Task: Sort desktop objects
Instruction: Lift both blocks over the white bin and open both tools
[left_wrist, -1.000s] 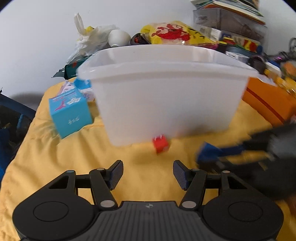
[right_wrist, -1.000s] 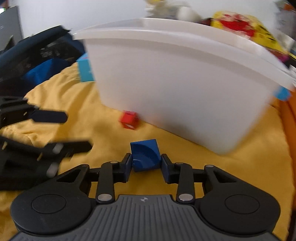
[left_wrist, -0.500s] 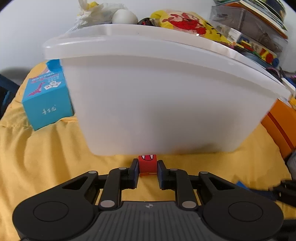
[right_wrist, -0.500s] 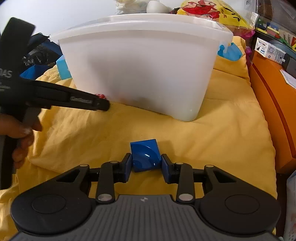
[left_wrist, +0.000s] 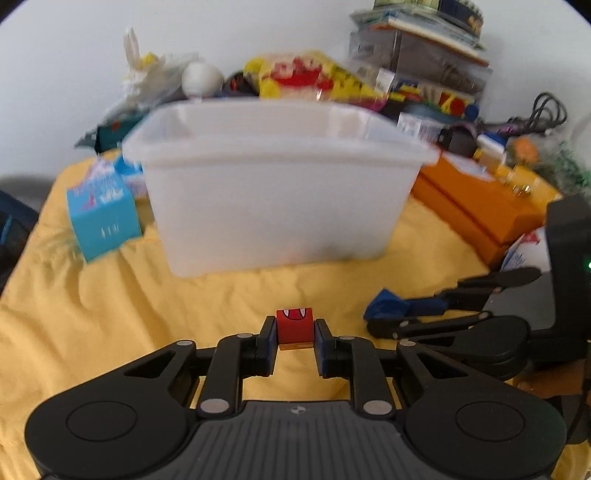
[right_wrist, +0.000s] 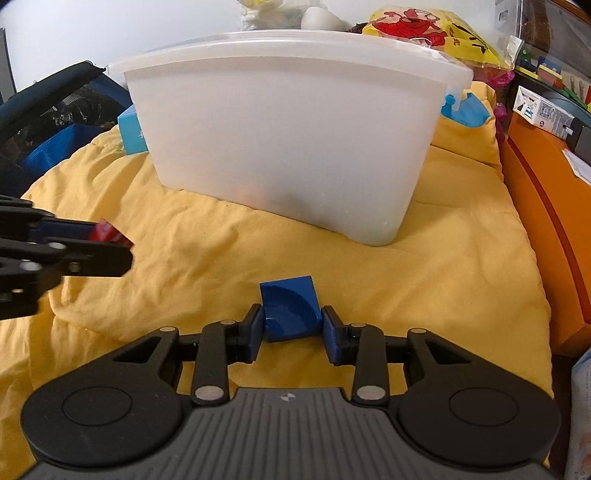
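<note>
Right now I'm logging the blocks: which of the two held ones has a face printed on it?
The red block in the left gripper; the blue block in the right gripper is plain.

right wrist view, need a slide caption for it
Right gripper shut on a blue cube over a yellow cloth, facing a translucent white plastic bin.

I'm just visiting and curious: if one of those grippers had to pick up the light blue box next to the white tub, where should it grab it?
Probably across the two flat upright sides of the light blue box, coming from above on its near side. The white tub crowds its other side, and both grippers already hold blocks.
</note>
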